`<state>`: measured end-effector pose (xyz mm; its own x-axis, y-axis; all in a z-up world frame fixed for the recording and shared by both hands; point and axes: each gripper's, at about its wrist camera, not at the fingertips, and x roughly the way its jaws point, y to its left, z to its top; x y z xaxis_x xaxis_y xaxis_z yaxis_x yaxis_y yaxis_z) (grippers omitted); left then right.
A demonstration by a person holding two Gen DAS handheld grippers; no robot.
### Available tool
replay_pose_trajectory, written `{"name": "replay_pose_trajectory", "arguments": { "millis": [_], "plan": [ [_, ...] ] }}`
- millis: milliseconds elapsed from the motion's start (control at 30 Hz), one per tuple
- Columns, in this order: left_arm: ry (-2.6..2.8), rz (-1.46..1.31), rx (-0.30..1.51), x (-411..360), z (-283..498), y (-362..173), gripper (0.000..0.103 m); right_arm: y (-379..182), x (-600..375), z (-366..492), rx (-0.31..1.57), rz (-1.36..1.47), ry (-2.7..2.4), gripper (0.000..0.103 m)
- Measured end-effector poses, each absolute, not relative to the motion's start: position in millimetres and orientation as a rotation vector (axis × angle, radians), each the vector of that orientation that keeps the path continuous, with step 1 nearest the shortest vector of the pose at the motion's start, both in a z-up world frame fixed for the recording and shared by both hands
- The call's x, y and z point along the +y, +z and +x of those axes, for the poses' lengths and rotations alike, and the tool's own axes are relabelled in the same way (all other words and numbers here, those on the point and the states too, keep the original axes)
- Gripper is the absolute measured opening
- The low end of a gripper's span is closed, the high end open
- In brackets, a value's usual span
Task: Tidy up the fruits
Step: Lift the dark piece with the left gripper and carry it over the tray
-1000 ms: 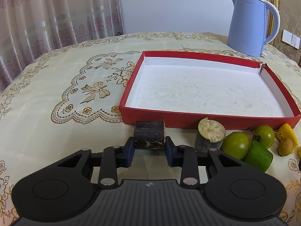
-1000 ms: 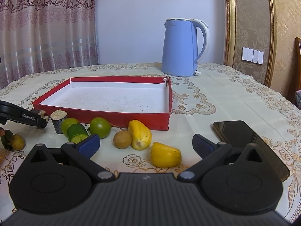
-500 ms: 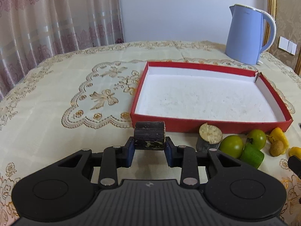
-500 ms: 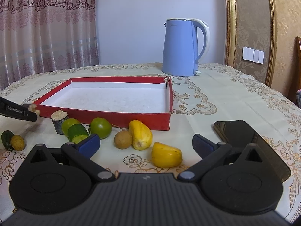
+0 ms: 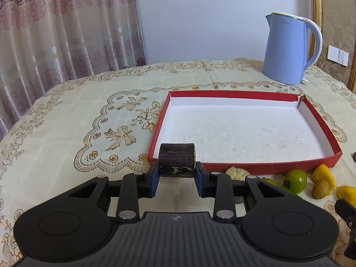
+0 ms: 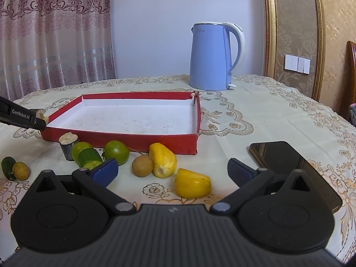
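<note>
Your left claw is clamped on a dark sugarcane piece, its blue pads pressed against both ends, and holds it off the desk at the near left corner of the red tray. From the right wrist view, that same piece shows its pale cut end just beside the tray's left wall.

Along the tray's front wall lie the other fruits: a second sugarcane stub standing upright, a green cucumber chunk leaning on a lime, a green tomato, a brown longan touching a yellow fruit piece, and another yellow piece nearer to you. Off to the left sit a dark green piece and a small longan, touching.

Your right claw is spread wide and holds nothing, hovering near the yellow pieces. A black phone lies to the right; a blue kettle stands behind the tray.
</note>
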<state>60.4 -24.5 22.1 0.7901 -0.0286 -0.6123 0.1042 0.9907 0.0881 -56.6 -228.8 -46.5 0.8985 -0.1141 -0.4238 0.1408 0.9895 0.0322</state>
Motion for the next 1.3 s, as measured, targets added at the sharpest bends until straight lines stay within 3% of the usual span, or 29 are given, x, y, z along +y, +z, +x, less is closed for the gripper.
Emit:
{"name": "replay_pose_trajectory", "arguments": {
  "millis": [1300],
  "plan": [
    [-0.041,0.238,0.63,-71.0,106.4,23.2,0.032,-50.8,-240.6,-55.4,0.439,0.089,-0.142,0.103]
  ]
}}
